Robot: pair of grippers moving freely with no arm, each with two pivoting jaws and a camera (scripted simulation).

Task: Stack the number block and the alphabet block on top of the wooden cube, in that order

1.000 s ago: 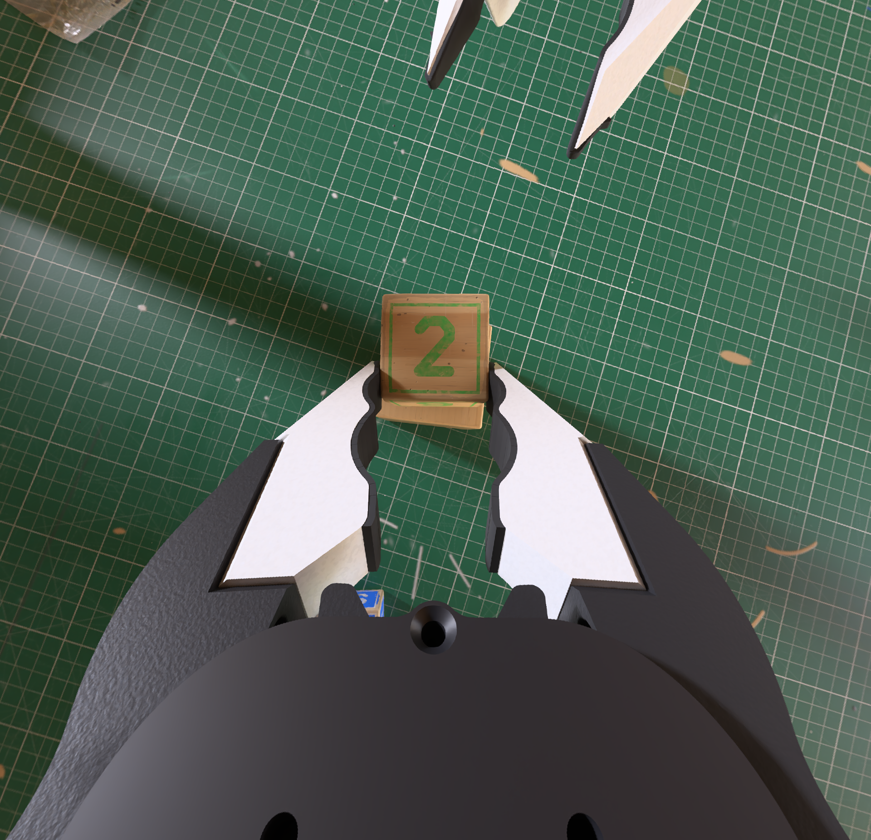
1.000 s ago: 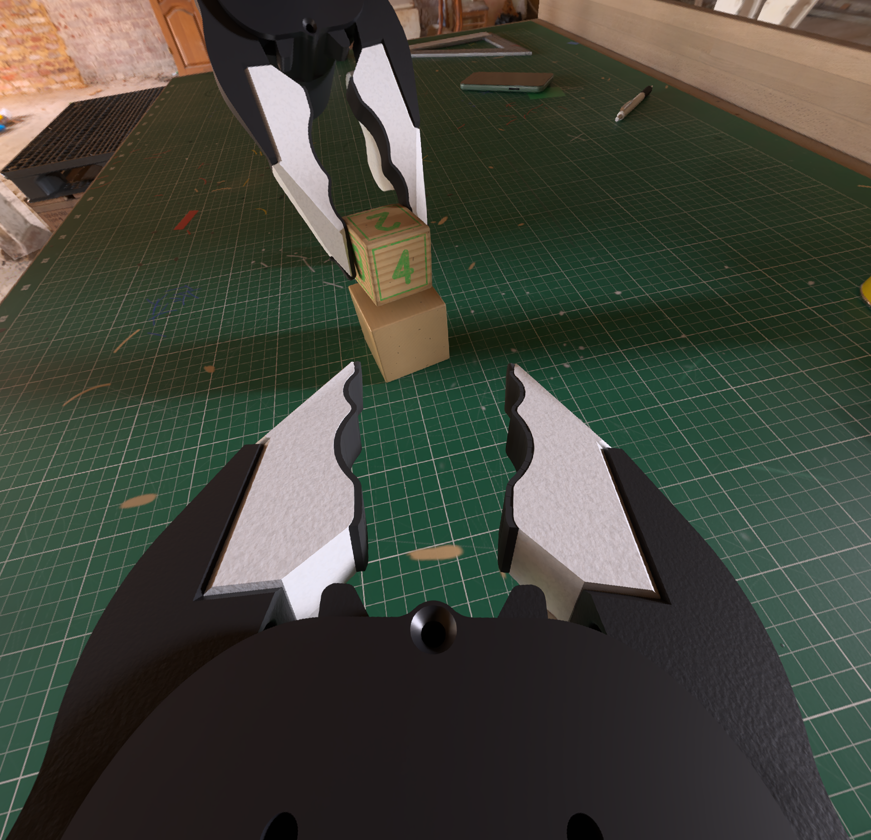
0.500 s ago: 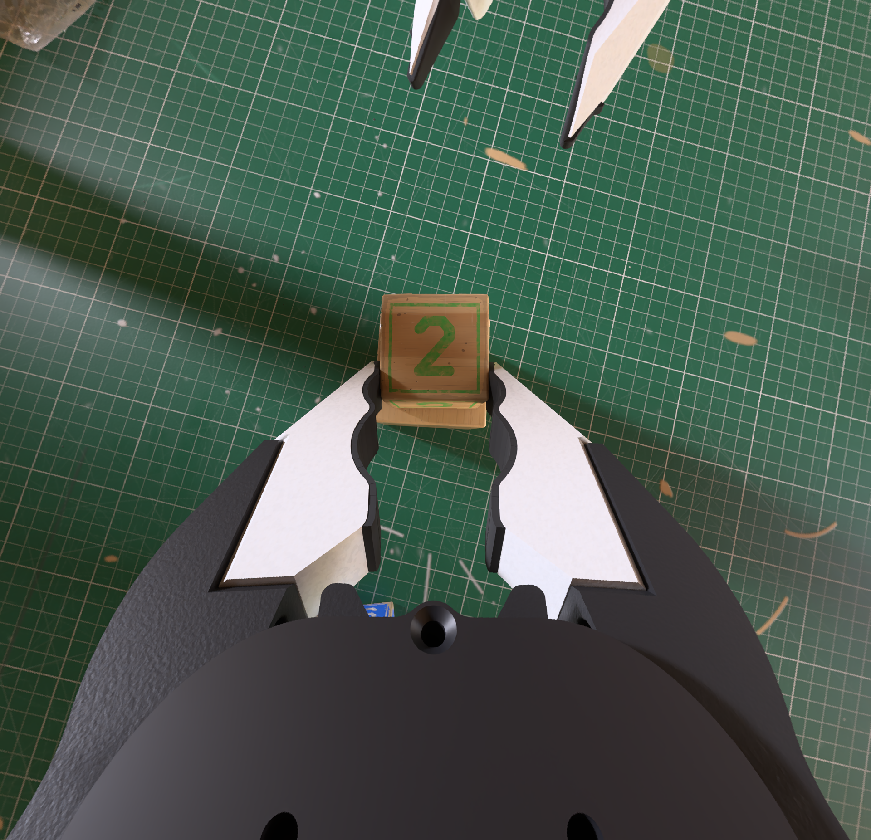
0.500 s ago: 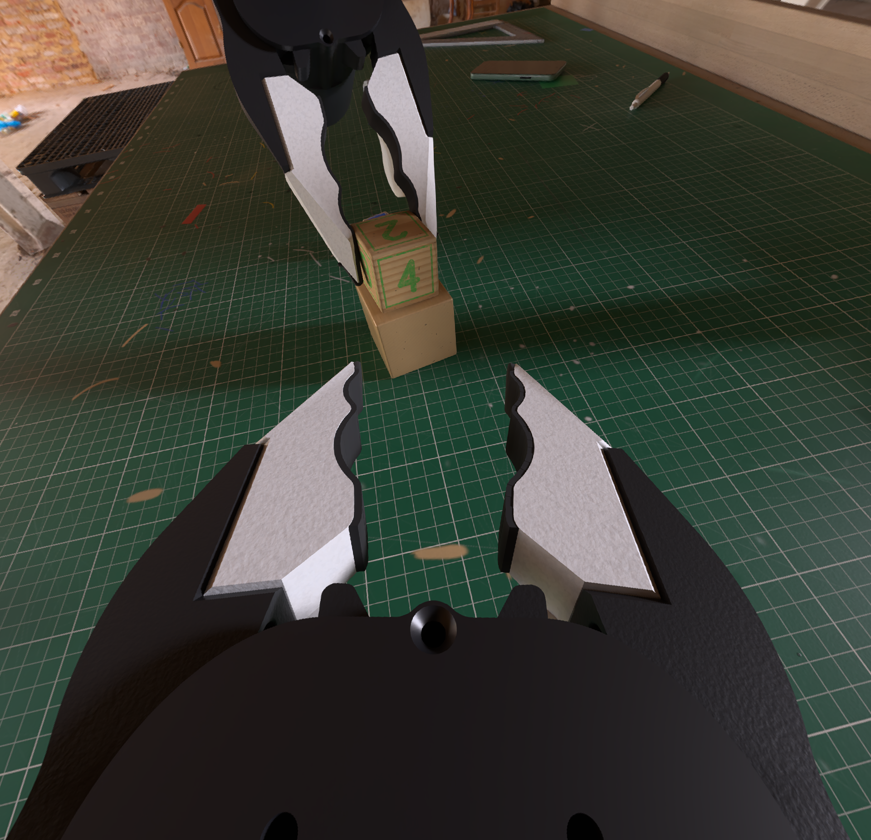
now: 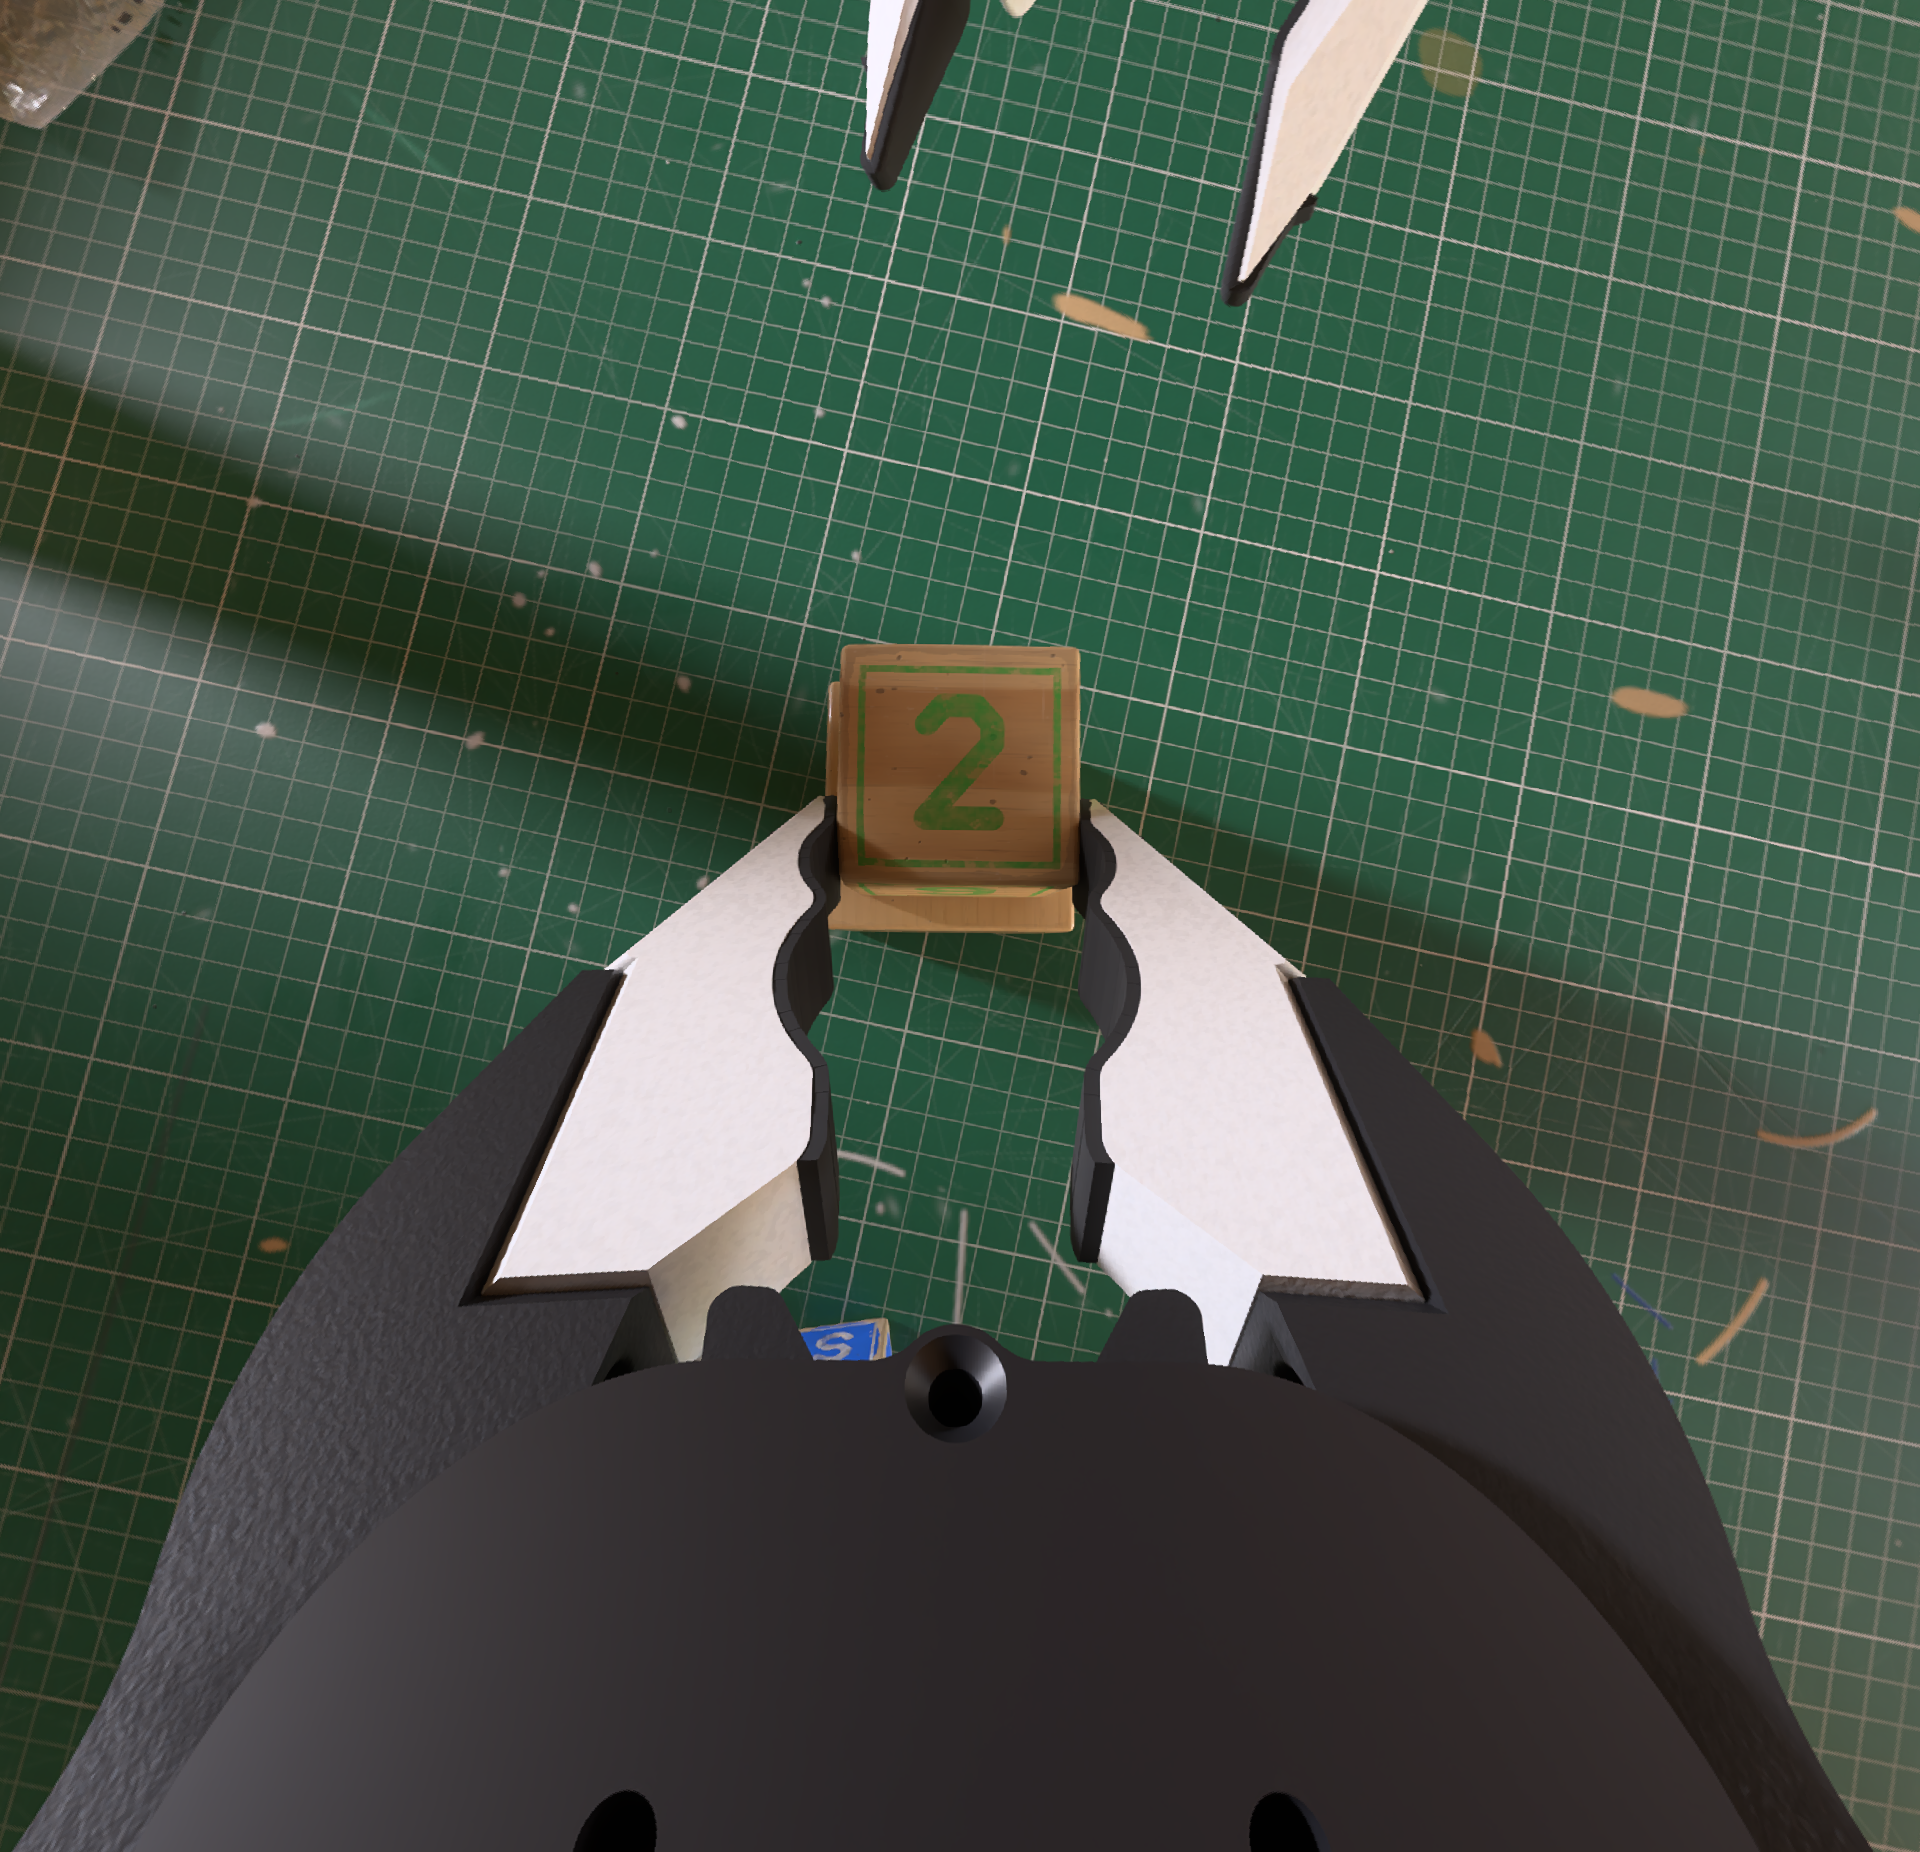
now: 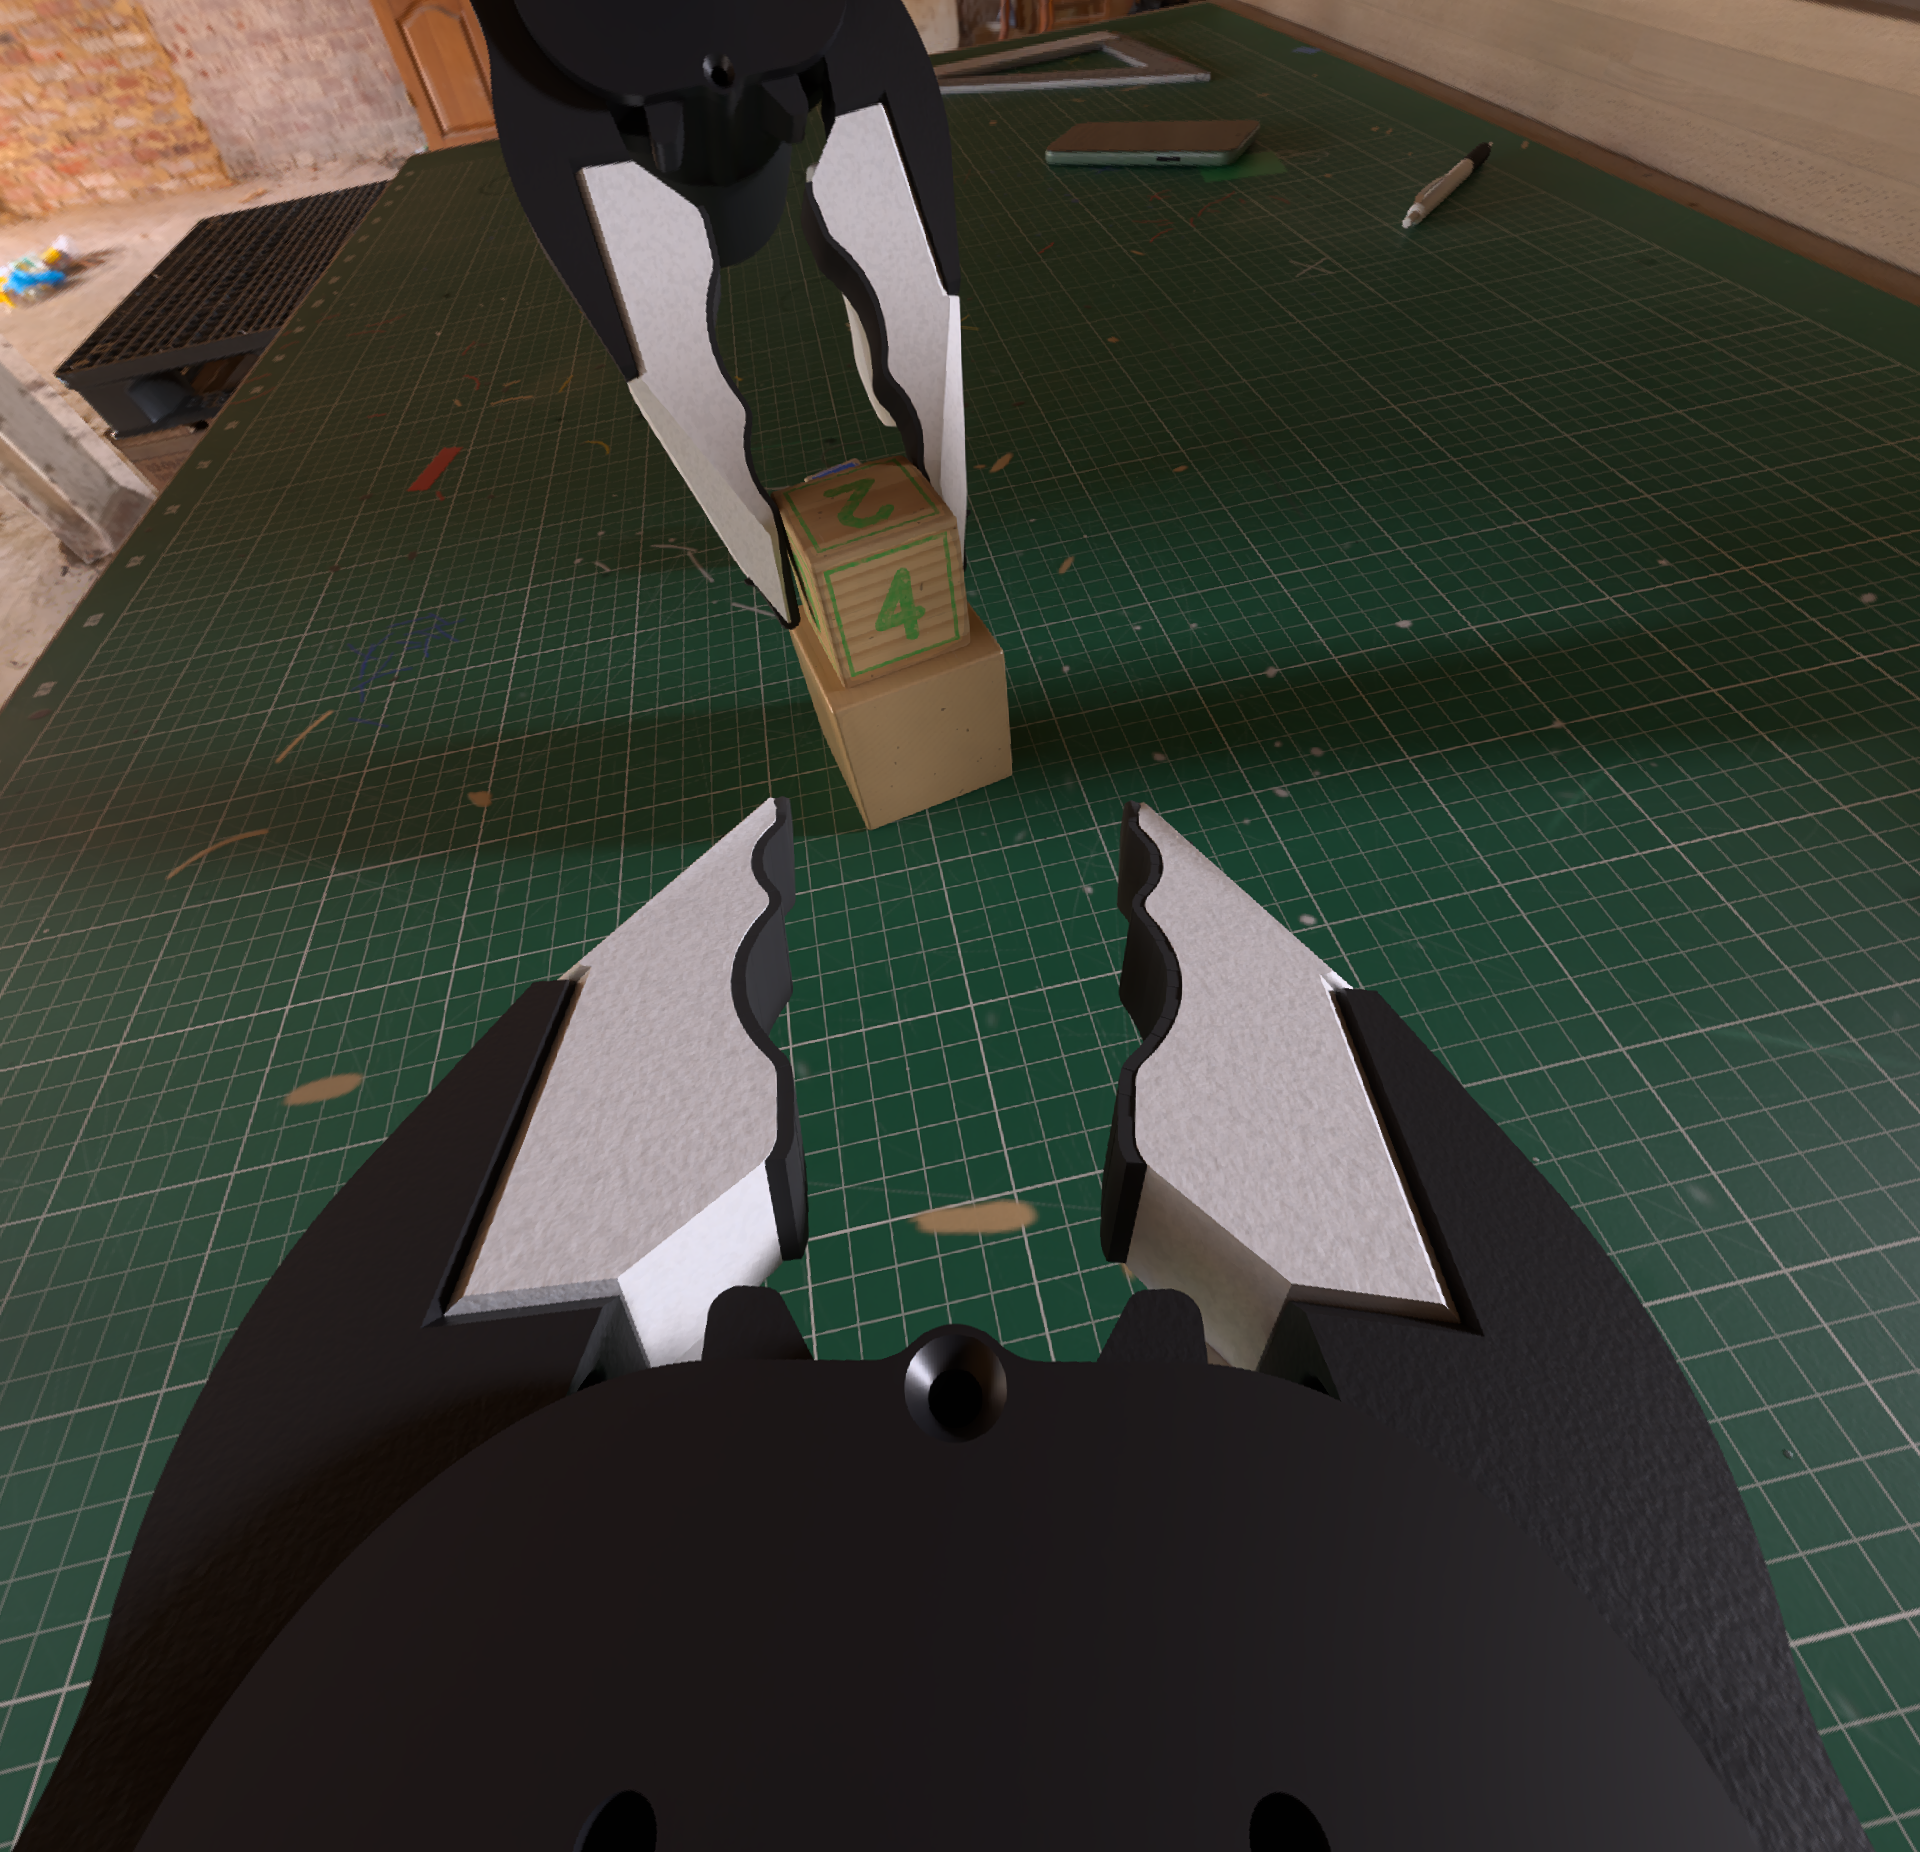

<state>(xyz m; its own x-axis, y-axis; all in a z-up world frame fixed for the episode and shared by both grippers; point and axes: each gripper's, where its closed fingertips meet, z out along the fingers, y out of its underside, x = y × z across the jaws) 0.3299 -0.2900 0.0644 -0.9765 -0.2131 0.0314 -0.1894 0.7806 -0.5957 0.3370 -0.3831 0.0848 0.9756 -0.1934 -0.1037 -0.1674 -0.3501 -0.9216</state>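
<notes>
On the big green grid desk (image 6: 1455, 763), the left hand-held gripper (image 5: 954, 846) grips the small wooden number block with green digits (image 6: 883, 587), sitting on the plain tan wooden cube (image 6: 925, 742). Let go crooked and it could slide off. The right hand-held gripper (image 6: 954, 846) hangs wide apart, empty. The block has come down since before

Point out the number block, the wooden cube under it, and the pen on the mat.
number block (image 6: 902, 607), right wrist view, on its front face.
wooden cube (image 6: 930, 737), right wrist view, on its front side.
pen (image 6: 1446, 184), right wrist view, mid-barrel.
</notes>
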